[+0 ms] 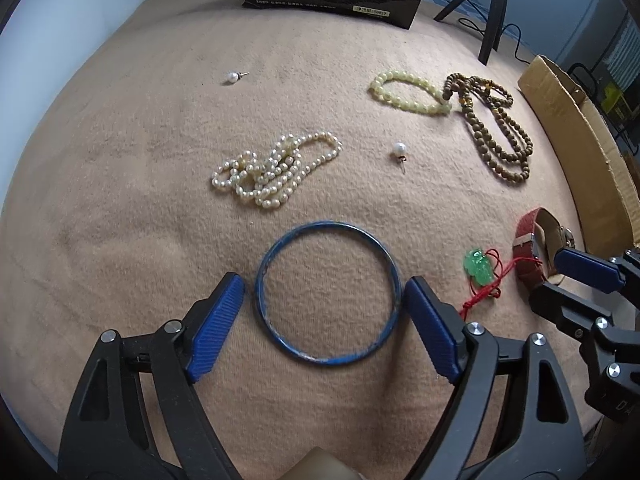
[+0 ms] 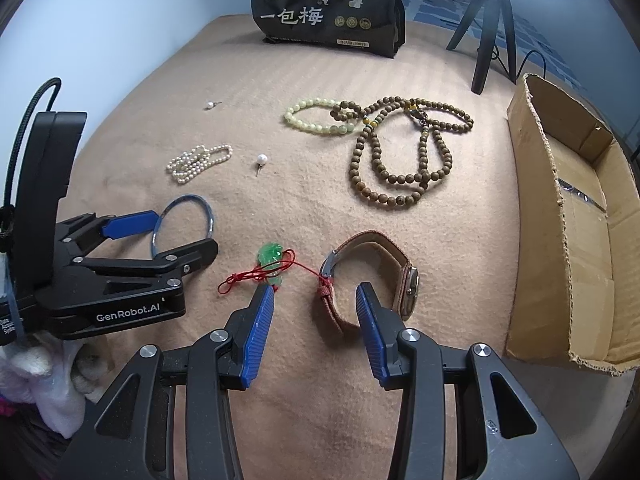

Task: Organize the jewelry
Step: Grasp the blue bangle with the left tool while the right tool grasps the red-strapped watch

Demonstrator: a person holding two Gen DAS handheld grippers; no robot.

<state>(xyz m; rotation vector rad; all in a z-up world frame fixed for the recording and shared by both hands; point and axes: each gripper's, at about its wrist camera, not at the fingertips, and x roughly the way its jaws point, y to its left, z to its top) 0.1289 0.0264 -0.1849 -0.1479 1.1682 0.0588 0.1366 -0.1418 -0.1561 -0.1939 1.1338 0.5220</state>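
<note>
A blue bangle (image 1: 328, 224) lies flat on the tan blanket, and my left gripper (image 1: 324, 280) stands open astride it, one pad on each side with a small gap. To its right lies a green pendant (image 2: 272, 254) on a red cord. A watch (image 2: 412, 284) with a red strap rests on its side. My right gripper (image 2: 316, 292) is open, with the buckle end of the strap between its pads, which do not press on it. Farther back lie a pearl necklace (image 1: 276, 168), two pearl earrings (image 1: 399, 148) (image 1: 231, 77), a yellow bead bracelet (image 2: 308, 126) and a brown bead necklace (image 2: 400, 200).
An open cardboard box (image 2: 576, 240) sits at the blanket's right edge. A black printed bag (image 2: 328, 12) stands at the back, with a black tripod (image 2: 484, 40) and its cable to the right of it. A pale wall runs along the left.
</note>
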